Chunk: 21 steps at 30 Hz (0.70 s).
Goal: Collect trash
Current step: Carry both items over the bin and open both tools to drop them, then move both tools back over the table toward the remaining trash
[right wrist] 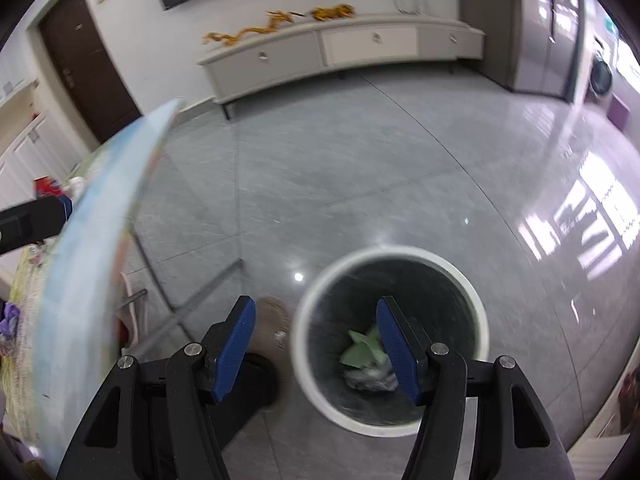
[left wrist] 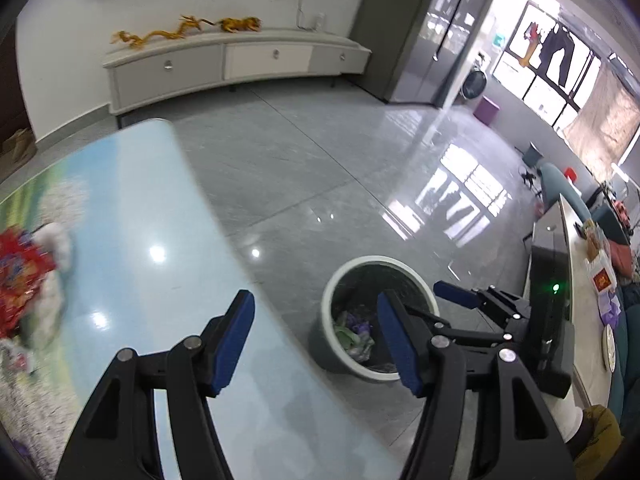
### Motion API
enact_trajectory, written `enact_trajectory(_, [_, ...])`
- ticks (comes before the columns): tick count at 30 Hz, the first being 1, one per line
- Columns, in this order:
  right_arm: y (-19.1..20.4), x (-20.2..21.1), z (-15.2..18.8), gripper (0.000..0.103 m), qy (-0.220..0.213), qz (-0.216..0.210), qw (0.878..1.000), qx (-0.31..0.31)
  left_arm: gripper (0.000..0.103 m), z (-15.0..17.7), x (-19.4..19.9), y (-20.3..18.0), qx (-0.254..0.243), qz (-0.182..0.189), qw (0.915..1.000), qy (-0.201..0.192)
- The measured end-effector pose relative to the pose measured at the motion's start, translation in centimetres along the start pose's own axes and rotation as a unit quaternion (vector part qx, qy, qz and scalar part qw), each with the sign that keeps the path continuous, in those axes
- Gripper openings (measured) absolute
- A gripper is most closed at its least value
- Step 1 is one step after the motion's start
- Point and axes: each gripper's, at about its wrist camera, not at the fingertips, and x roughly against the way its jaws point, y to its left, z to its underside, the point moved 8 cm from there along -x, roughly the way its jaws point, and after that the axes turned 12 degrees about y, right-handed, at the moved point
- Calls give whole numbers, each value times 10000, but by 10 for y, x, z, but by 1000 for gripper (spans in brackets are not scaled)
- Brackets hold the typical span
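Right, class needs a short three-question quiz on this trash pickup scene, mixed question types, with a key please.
1. True or false: the right gripper holds a piece of trash.
2. Where does the trash bin stand? A on the table; B on the floor; C on the cabinet.
3. Fill in: the red wrapper lies on the ____.

Key: 1 false, both it and the left gripper are open and empty; 2 B; 3 table.

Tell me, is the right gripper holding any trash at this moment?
No, the right gripper hangs over the trash bin with its jaws spread wide and nothing between them.
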Motion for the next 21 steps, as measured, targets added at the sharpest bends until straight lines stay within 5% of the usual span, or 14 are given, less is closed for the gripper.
enact_trajectory(13, [170,33,-24,61,-236,-297,9941,1013,62,99,133,157,491,-776,9906,-1017])
enact_trajectory(21, [269,14,-30,61,-12,-619,9817,1802,63,192,157,242,1089,-1027,9847,-895])
